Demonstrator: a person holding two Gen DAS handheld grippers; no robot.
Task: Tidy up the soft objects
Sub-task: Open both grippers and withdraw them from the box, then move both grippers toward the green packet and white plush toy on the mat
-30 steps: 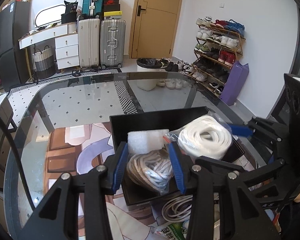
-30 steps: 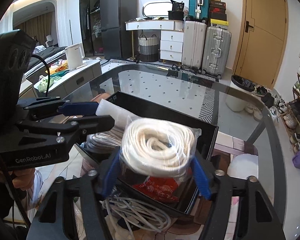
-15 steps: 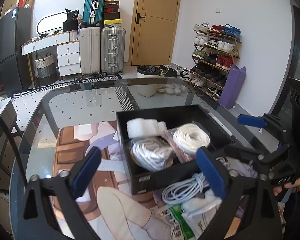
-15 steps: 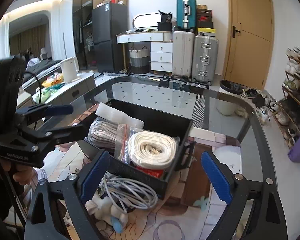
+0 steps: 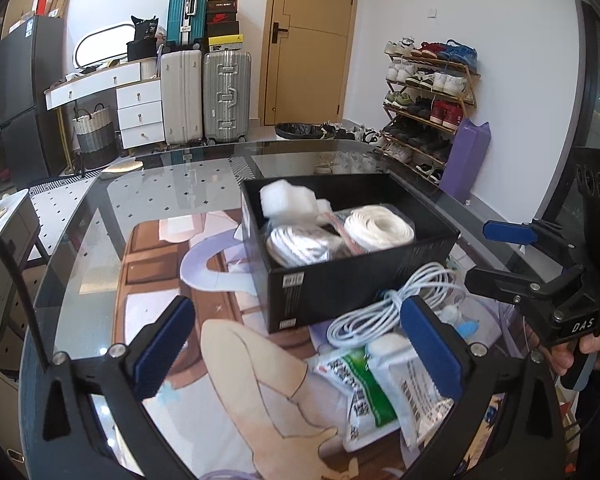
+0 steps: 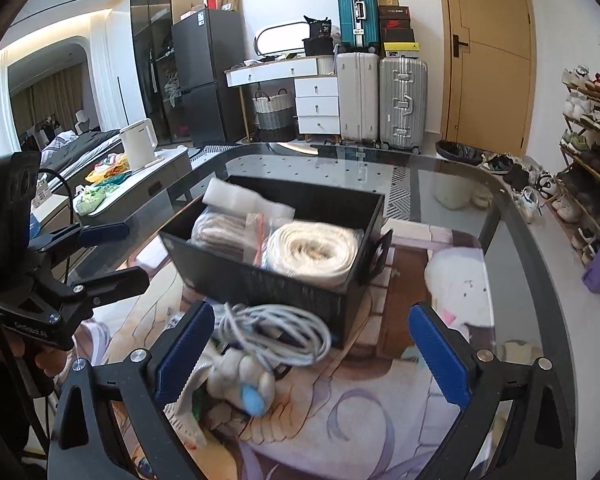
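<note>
A black box [image 5: 352,284] [image 6: 260,280] stands on the glass table. It holds a bagged white rope coil [image 5: 380,228] [image 6: 312,248], a bagged greyish rope coil [image 5: 296,244] [image 6: 220,228] and a white foam piece [image 5: 288,198] [image 6: 236,198]. In front of the box lie a white cable bundle [image 5: 384,312] [image 6: 276,328], a green-and-white packet [image 5: 376,392] and a small white plush toy [image 6: 240,380]. My left gripper [image 5: 296,344] [image 6: 108,252] is open and empty, short of the box. My right gripper [image 6: 312,356] [image 5: 500,252] is open and empty above the cable bundle.
A printed mat [image 5: 228,344] covers the glass table [image 5: 160,184] under the box. The table's curved edge runs right [image 6: 540,280] and left [image 5: 40,300]. Suitcases, a shoe rack and a door stand behind.
Both grippers let go of their bagged rope coils in the box, opened wide and pulled back toward me. The cable bundle and packet came into view.
</note>
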